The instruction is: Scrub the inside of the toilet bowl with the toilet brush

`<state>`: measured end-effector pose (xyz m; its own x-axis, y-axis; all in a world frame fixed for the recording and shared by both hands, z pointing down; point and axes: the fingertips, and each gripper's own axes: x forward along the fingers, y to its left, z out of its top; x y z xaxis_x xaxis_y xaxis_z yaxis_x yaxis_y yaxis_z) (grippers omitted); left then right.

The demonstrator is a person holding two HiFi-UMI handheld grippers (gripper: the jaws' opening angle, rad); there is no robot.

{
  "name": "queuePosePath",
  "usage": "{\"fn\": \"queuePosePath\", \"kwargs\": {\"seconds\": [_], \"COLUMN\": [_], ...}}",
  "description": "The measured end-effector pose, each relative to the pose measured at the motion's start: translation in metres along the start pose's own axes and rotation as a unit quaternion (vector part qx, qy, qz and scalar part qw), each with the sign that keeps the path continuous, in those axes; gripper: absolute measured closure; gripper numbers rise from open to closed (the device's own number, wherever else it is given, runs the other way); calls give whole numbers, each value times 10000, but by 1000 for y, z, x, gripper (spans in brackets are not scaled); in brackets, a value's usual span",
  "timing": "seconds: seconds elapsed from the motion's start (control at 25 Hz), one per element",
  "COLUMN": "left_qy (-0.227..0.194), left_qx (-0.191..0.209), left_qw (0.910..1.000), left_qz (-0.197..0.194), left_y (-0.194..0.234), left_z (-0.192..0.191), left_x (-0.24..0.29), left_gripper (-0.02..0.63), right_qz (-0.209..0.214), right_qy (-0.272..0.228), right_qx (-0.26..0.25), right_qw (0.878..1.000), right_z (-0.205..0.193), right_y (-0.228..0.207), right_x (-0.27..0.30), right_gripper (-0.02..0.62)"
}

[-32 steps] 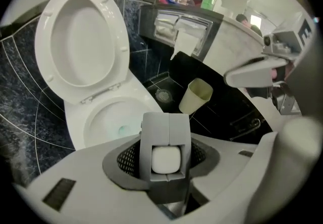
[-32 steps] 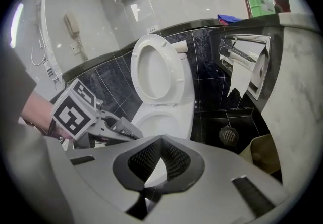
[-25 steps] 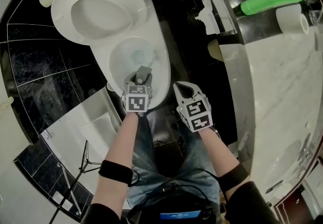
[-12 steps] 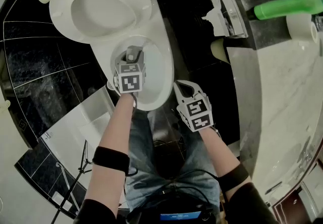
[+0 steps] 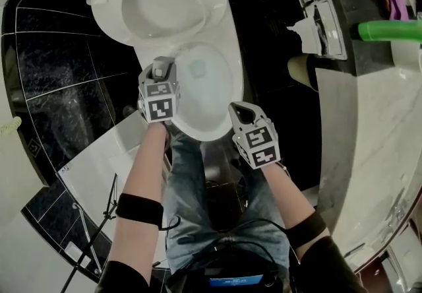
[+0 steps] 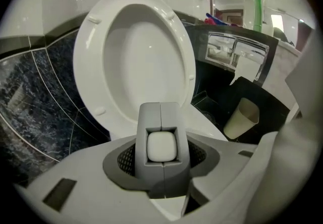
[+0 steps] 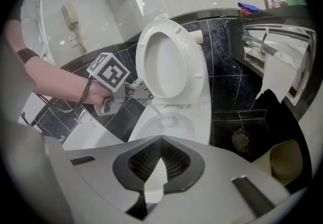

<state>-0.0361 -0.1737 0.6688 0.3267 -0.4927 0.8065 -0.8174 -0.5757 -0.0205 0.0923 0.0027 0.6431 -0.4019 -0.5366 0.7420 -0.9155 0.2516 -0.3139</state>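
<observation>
The white toilet bowl (image 5: 214, 120) stands with seat and lid (image 5: 158, 1) raised. My left gripper (image 5: 160, 74) hangs over the bowl's left rim, shut on the grey handle of the toilet brush (image 6: 161, 117), whose white end cap faces the camera. In the right gripper view the left gripper (image 7: 132, 92) holds the brush slanting down, and the bristle head (image 7: 169, 120) sits inside the bowl. My right gripper (image 5: 245, 113) hovers at the bowl's front right, jaws together with nothing in them (image 7: 161, 142).
A wall holder with torn toilet paper (image 5: 310, 18) hangs right of the toilet, with a beige bin (image 5: 302, 68) below it. A marble counter (image 5: 369, 127) with a green bottle (image 5: 389, 31) runs along the right. A floor drain (image 7: 241, 140) lies beside the toilet.
My left gripper with the brush has moved from the bowl's front edge up and left, towards the left rim. The right gripper has stayed put.
</observation>
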Motion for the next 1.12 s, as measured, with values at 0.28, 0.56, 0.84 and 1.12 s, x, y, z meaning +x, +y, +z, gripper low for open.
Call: {"fn": "queuePosePath", "kwargs": {"seconds": [0.28,0.56,0.84,1.12], "left_qy": [399,1015,1538,1898], "left_qx": [58,487,832,1127], "left_qw": [9992,9932,9803,9586], "left_qz": [31,-311,-919,-1798], "left_y": [31,8,-40,-120], "left_z": [-47,-107,-157,-187], "left_x": [-39,-81,-121,-148], "left_gripper": [417,419,422,422], "right_qz": [196,153,-12,-52], "right_qy": [9,35,24,-52], "right_qx": [-126,-181,-248,-254], "right_qw": [9997,9997,9997,9997], "right_z": [21,33,31,27], "right_y": [34,38,17,8], "right_x": [9,-12,-40,-61], "right_gripper": [580,580,580,580]}}
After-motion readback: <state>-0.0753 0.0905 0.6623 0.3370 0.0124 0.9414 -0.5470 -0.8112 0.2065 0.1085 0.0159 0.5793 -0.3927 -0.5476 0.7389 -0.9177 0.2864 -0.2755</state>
